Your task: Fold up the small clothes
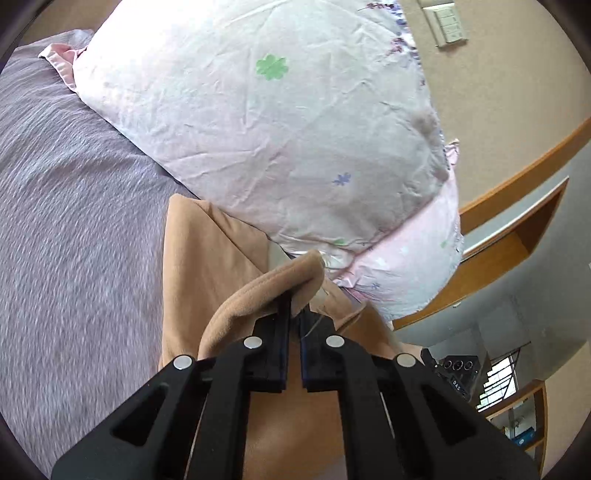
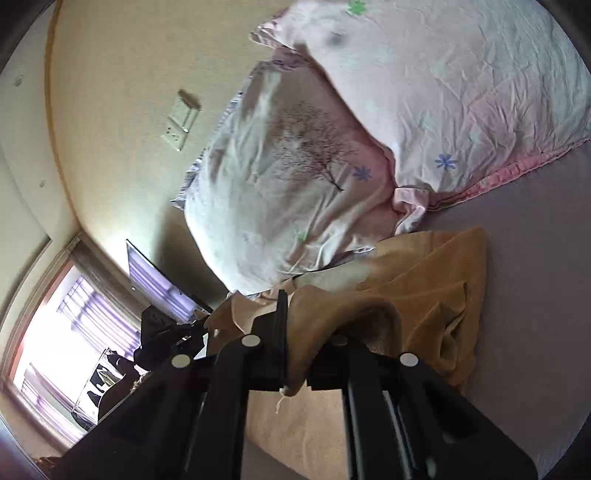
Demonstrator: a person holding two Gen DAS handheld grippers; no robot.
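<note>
A tan garment (image 1: 207,266) lies on the purple bedspread (image 1: 74,221), its far end against the pillows. My left gripper (image 1: 294,314) is shut on a folded edge of the garment, which drapes over the left finger. In the right wrist view the same tan garment (image 2: 424,288) lies rumpled on the bedspread (image 2: 524,295). My right gripper (image 2: 299,314) is shut on a bunched edge of it, and the cloth hides the right finger's tip.
Two pale floral pillows (image 1: 266,129) lie at the head of the bed, also in the right wrist view (image 2: 295,177). A beige wall with a switch panel (image 1: 448,22) stands behind. A wooden shelf (image 1: 517,236) and a window (image 2: 66,325) are off the bed's side.
</note>
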